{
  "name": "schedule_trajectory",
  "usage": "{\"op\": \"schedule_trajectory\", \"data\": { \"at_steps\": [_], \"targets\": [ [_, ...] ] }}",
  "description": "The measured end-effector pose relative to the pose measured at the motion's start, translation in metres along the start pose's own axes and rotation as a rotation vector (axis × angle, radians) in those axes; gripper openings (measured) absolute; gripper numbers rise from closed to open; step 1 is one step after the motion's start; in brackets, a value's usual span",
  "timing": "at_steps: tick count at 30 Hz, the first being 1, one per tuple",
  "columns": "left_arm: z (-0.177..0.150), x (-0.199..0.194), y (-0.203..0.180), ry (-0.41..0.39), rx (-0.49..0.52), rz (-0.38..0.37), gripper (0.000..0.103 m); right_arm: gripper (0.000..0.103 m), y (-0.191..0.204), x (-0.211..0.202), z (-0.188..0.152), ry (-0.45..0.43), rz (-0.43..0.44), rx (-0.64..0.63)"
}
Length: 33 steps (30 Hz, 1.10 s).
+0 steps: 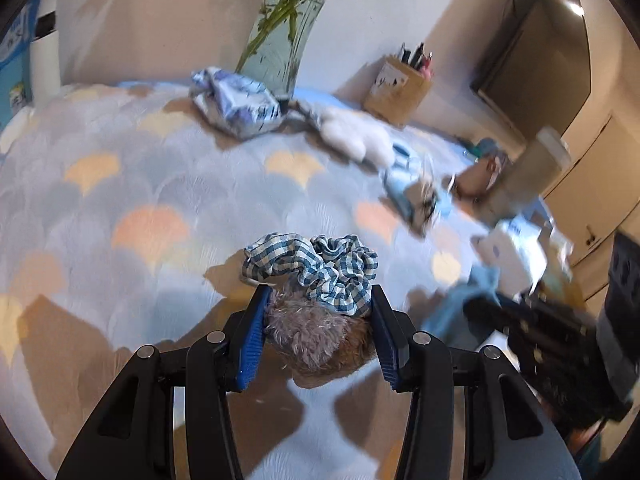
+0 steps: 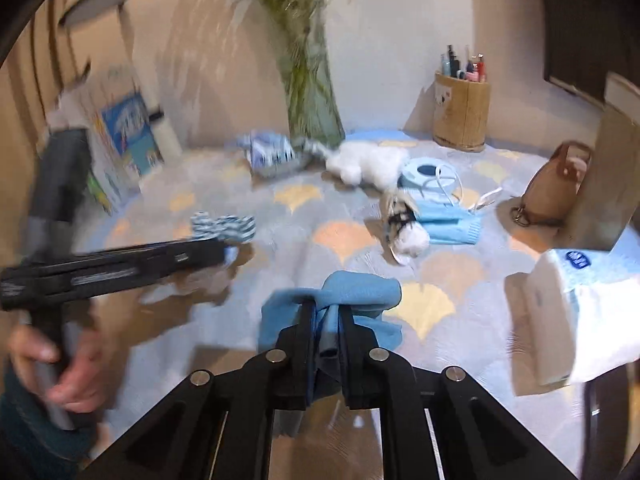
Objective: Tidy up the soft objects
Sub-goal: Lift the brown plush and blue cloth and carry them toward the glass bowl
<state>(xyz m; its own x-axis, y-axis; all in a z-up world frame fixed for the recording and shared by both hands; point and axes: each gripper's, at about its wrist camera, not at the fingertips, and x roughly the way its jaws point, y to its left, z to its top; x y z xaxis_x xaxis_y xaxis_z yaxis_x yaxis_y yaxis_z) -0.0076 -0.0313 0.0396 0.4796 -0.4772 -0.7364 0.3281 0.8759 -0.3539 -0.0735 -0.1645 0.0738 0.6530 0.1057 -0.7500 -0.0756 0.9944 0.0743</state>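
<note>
My left gripper [image 1: 318,294] has its jaws closed against a fuzzy grey-brown soft thing [image 1: 316,336] and a blue-and-white checked scrunchie [image 1: 316,266], held above the patterned tablecloth [image 1: 140,168]. My right gripper [image 2: 326,306] is shut on a light blue cloth [image 2: 360,292] that hangs over its tips. The left gripper also shows in the right wrist view [image 2: 216,250], by the scrunchie [image 2: 224,226]. A white fluffy toy [image 2: 368,164], a folded blue knit [image 2: 452,222] and a crumpled blue-white cloth [image 2: 268,152] lie further back.
A glass vase with green stems [image 2: 312,112] stands at the back. A pen holder [image 2: 462,114], a brown pouch [image 2: 556,188], a tissue pack [image 2: 580,308] and a cardboard box [image 2: 612,184] are on the right. Books [image 2: 124,136] lean at the left.
</note>
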Motion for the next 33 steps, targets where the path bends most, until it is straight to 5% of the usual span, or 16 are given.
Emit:
{"op": "schedule_trajectory", "data": {
  "at_steps": [3,5,7,10,13,17,18,22,25,28,33],
  "targets": [
    [-0.015,-0.003,0.001,-0.019,0.007,0.028,0.045,0.017,-0.007,0.004,-0.01,0.036,0.002,0.03],
    [-0.022,-0.003,0.005,-0.031,-0.006,0.021,0.045,0.046,-0.021,0.008,-0.019,0.067,0.07,0.121],
    [-0.023,-0.006,0.004,-0.054,-0.004,0.022,0.045,0.063,-0.03,0.007,-0.026,0.074,0.097,0.179],
    [-0.023,-0.012,0.006,-0.086,-0.003,-0.002,0.045,0.067,-0.039,0.005,-0.036,0.084,0.147,0.254],
    [-0.023,-0.012,0.008,-0.089,-0.016,-0.005,0.045,0.085,-0.037,0.009,-0.036,0.088,0.18,0.305],
    [-0.023,-0.015,0.01,-0.103,-0.033,-0.007,0.045,0.087,-0.019,0.021,-0.026,0.083,0.098,0.27],
    [-0.023,-0.015,0.01,-0.104,-0.036,0.001,0.045,0.086,-0.013,0.025,-0.022,0.082,0.056,0.241],
    [-0.025,-0.014,0.002,-0.107,0.0,0.042,0.045,0.042,0.009,0.034,-0.018,0.086,-0.111,0.113],
    [-0.027,-0.011,-0.009,-0.101,0.052,0.095,0.045,0.008,0.008,0.028,-0.021,0.069,-0.045,0.102],
    [-0.027,-0.012,-0.019,-0.105,0.096,0.133,0.045,0.008,0.0,0.022,-0.025,0.054,0.001,0.119],
    [-0.024,-0.025,-0.045,-0.128,0.111,0.075,0.045,0.007,-0.012,-0.006,-0.025,-0.02,0.047,0.132]
  ]
}}
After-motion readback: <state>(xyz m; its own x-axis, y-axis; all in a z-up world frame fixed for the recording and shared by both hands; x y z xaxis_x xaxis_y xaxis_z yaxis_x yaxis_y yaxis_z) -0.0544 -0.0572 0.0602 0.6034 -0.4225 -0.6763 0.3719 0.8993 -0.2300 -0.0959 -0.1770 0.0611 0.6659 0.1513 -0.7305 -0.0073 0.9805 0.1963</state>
